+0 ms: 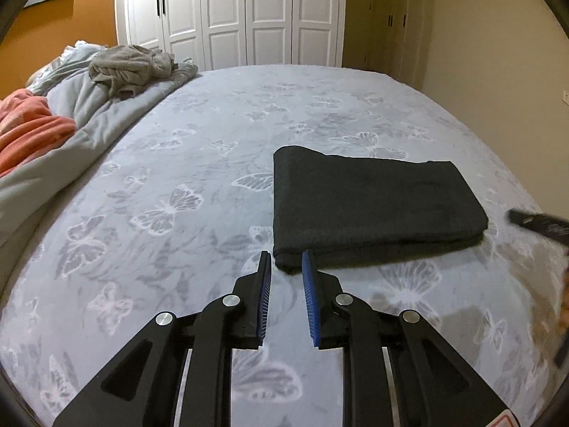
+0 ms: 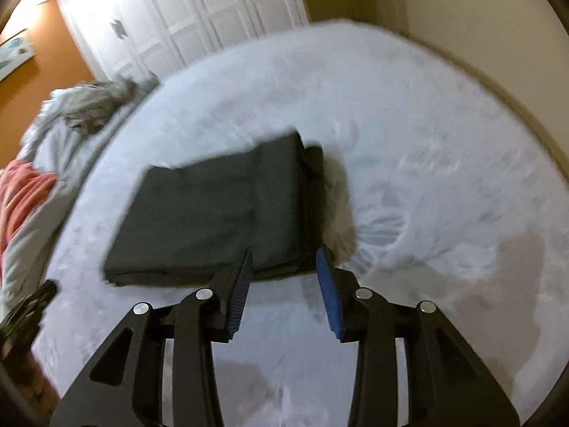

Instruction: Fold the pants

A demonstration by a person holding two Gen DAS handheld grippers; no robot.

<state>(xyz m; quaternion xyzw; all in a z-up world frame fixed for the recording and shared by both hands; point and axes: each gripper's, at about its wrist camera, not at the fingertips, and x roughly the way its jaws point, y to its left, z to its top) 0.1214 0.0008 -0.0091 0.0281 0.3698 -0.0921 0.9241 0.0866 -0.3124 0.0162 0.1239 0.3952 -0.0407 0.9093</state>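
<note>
The dark pants [image 1: 373,210] lie folded into a neat flat block on the bed [image 1: 199,135], and everything here is told from where they are. Far off to the left of the pants, at the edge of the bed, an orange blanket [image 1: 32,131] lies in a heap, with a pale grey quilt [image 1: 81,99] bunched beside it. On top of that quilt, further back from the pants, sits a crumpled grey cloth [image 1: 131,67]. Behind the pants, past the end of the bed, stand tall white wardrobe doors [image 1: 231,14]. The bed sheet around the pants is pale blue-grey with butterfly shapes on it. Just in front of the near left corner of the pants hangs the left claw [image 1: 286,267]; its two blue pads are a little way apart and nothing is between them, so it holds nothing. Just in front of the near right part of the pants, in the right wrist view, hangs the right claw [image 2: 284,265]. That picture is blurry, but its jaws stand apart with a clear gap, and the pads do not press on the cloth. To the right of the pants, in the left wrist view, a dark tip of the other tool [image 1: 540,226] pokes in over the sheet.
</note>
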